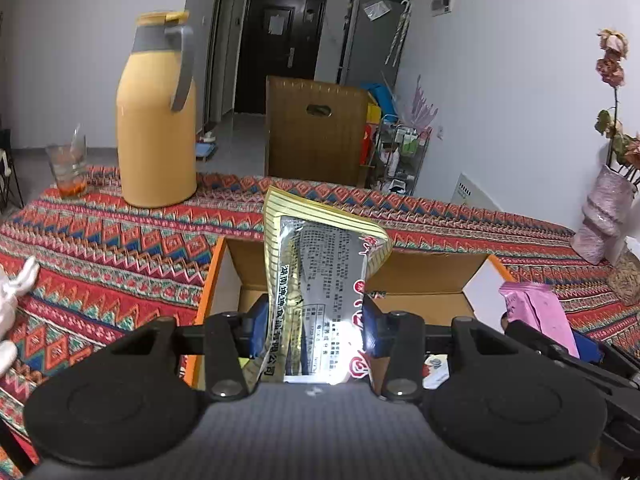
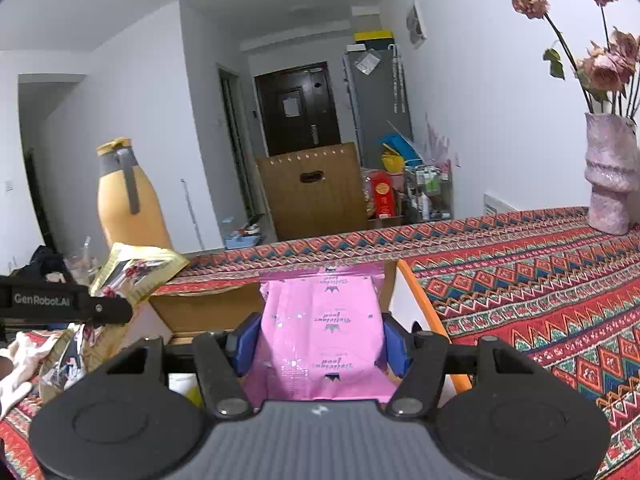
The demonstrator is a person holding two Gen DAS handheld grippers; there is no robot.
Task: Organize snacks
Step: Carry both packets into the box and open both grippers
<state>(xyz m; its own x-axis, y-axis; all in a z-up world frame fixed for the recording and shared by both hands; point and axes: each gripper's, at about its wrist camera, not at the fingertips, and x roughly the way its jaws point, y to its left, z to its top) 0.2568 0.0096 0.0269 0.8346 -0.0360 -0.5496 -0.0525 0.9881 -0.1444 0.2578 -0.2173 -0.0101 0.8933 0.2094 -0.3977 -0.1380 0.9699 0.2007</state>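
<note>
My left gripper [image 1: 314, 330] is shut on a gold and silver snack packet [image 1: 320, 264], which stands up between the blue pads above an open cardboard box [image 1: 424, 276] with orange edges. My right gripper [image 2: 318, 340] is shut on a pink snack packet [image 2: 324, 320], held over the same box [image 2: 204, 308]. In the left wrist view the pink packet [image 1: 536, 308] and the right gripper show at the right. From the right wrist camera, the gold packet [image 2: 136, 268] and the left gripper's black arm [image 2: 64, 306] appear at the left.
The table wears a red patterned cloth [image 1: 120, 248]. A tall yellow thermos [image 1: 156, 120] and a glass [image 1: 68, 168] stand at its far left. A pink vase [image 2: 610, 176] of dried flowers stands at the far right. A white-gloved hand [image 1: 14, 292] shows at the left edge.
</note>
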